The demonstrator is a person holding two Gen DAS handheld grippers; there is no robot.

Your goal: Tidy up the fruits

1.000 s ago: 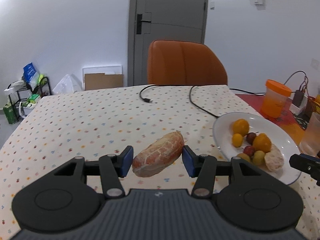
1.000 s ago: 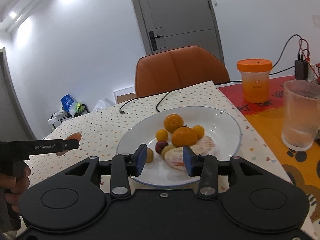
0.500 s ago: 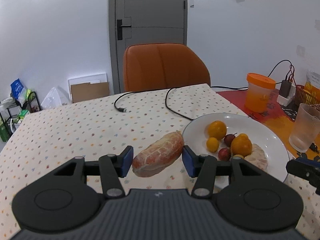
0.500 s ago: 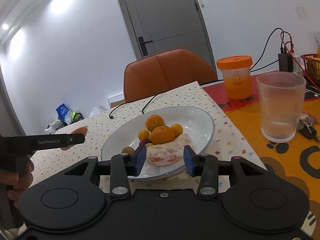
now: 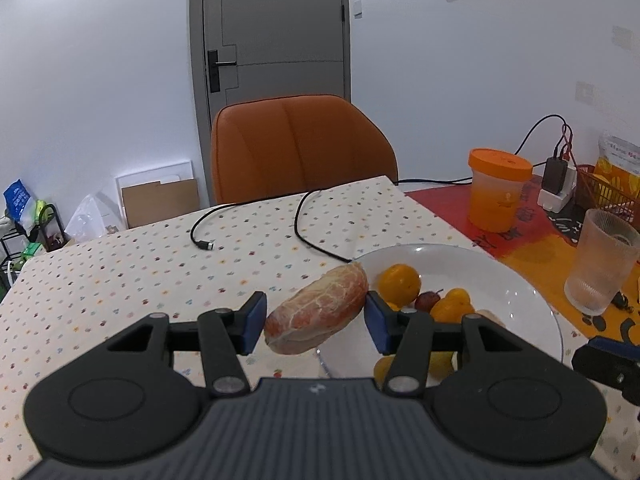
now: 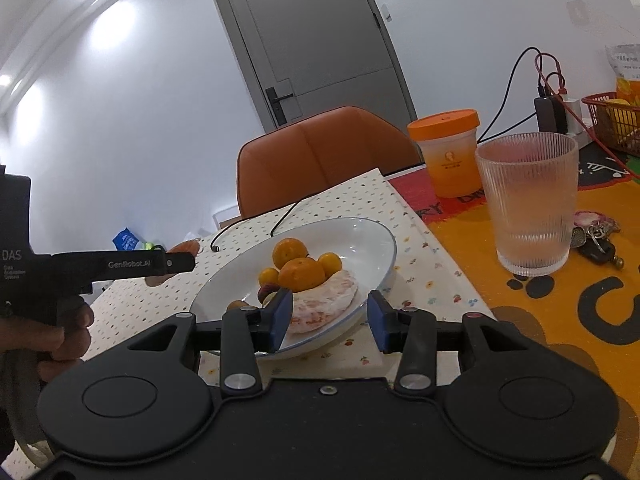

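Left wrist view: the left tongs (image 5: 315,322) hold a peeled, pink-orange citrus segment veined with white pith (image 5: 318,313) pinched between their blue pads, clear of the bench (image 5: 120,264) and poised at the near left rim of the round white ceramic plate (image 5: 532,304); a second ago the plate lay well off to the right of the segment, so the hand has carried its load across the dotted tablecloth to the dish. On the plate sit small orange tangerines (image 5: 399,283), a dark red cherry-like fruit (image 5: 428,301) and, seen from the right wrist, a second peeled pale-pink citrus piece (image 6: 326,300) at the near rim. The right tongs (image 6: 328,320) stand partly open and empty, low over the plate's near edge with that peeled piece framed between the pads but not touched; they have shifted toward the bench's right side, where a ribbed clear glass tumbler (image 6: 530,204) and an orange-lidded plastic tub (image 6: 450,152) stand on the orange mat. A black charging cable (image 5: 256,216) trails across the far half of the bench. By the look of it, the segment is all but delivered; what remains is to bring it over the plate's bare floor and let go without knocking the heaped fruit.
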